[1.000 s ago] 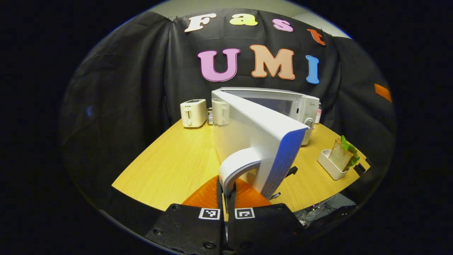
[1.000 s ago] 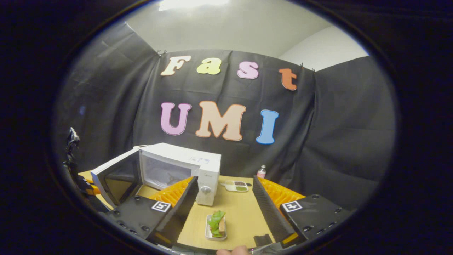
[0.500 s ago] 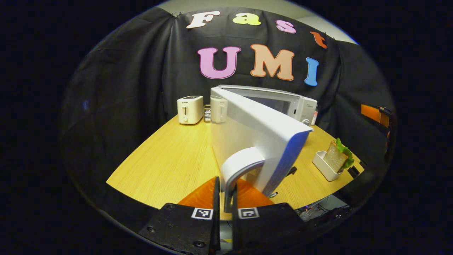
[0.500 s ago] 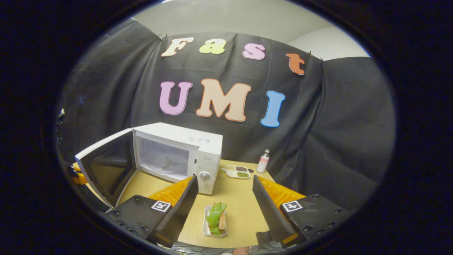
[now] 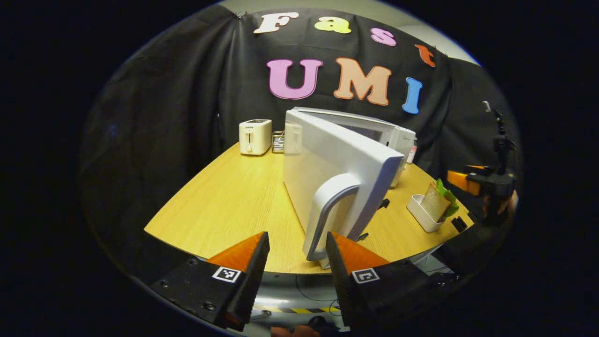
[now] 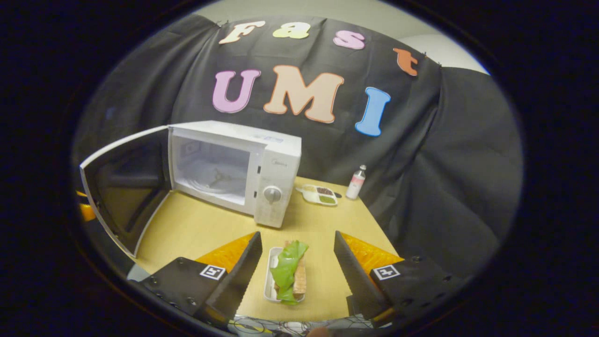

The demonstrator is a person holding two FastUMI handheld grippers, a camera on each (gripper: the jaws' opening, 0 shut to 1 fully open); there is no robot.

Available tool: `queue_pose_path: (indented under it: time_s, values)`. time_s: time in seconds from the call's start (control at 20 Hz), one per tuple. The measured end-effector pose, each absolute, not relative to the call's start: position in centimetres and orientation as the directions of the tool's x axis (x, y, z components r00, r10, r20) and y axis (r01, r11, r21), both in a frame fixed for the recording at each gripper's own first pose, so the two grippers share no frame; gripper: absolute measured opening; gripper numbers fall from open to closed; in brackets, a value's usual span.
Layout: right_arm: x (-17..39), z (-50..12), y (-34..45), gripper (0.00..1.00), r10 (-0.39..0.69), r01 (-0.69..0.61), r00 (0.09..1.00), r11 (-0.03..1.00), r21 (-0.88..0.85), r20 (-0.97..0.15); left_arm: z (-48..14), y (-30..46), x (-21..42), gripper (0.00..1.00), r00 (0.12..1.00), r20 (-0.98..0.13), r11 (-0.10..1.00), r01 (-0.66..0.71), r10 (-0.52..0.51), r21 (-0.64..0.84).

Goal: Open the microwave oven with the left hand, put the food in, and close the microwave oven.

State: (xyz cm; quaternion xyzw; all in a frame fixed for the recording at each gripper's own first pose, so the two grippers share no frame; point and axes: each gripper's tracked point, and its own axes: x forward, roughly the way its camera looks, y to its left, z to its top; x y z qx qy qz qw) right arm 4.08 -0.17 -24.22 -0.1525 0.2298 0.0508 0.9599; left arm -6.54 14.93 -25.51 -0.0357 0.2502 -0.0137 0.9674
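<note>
The white microwave (image 6: 234,164) stands on the wooden table with its door (image 5: 337,173) swung wide open and its cavity bare. In the left gripper view my left gripper (image 5: 296,245) is open just below the door's curved handle (image 5: 327,210), fingers apart and off it. A sandwich with lettuce (image 6: 290,271) lies in a small white tray (image 6: 270,281) near the table's front edge. My right gripper (image 6: 296,248) is open above it, one finger to each side. The right gripper (image 5: 486,180) also appears far right in the left gripper view, beyond the sandwich (image 5: 437,201).
A white toaster (image 5: 255,136) stands at the far left of the table (image 5: 224,201), with a small rack beside it. Behind the microwave's right side lie a small dish with compartments (image 6: 320,195) and a little bottle (image 6: 356,181). Black cloth walls close in the booth.
My left gripper has opened and let go of the door handle, drawing back a little. My right gripper has come down and forward over the sandwich tray.
</note>
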Motion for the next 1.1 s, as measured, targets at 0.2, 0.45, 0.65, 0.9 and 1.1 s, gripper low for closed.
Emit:
queue_pose_path:
  time_s: [0.2,0.45,0.65,0.9,1.1]
  values:
    - [4.0,-28.4,-1.1,0.99,0.004,-0.172,0.849,0.948,-0.269,-0.528,-21.4,16.4,-7.2,0.71,0.912,-0.410,1.000,0.000,-0.005,-0.011]
    - [3.7,-32.7,-2.3,0.98,-0.029,-0.141,0.788,0.964,-0.227,-0.616,-17.1,16.6,-7.1,0.70,0.946,-0.324,0.999,-0.034,0.031,-0.004]
    - [3.5,-34.5,-2.6,0.94,-0.037,-0.121,0.757,0.973,-0.195,-0.653,-15.9,16.2,-7.7,0.71,0.951,-0.307,0.999,-0.029,0.040,0.041]
    - [3.3,-35.1,-2.1,0.51,-0.016,-0.129,0.722,0.979,-0.158,-0.692,-16.3,16.0,-7.8,0.70,0.946,-0.321,0.998,-0.031,0.046,0.051]
    - [3.5,-34.7,-2.2,0.39,-0.026,-0.133,0.708,0.977,-0.169,-0.706,-15.6,16.2,-7.4,0.72,0.951,-0.306,0.999,-0.039,0.048,0.035]
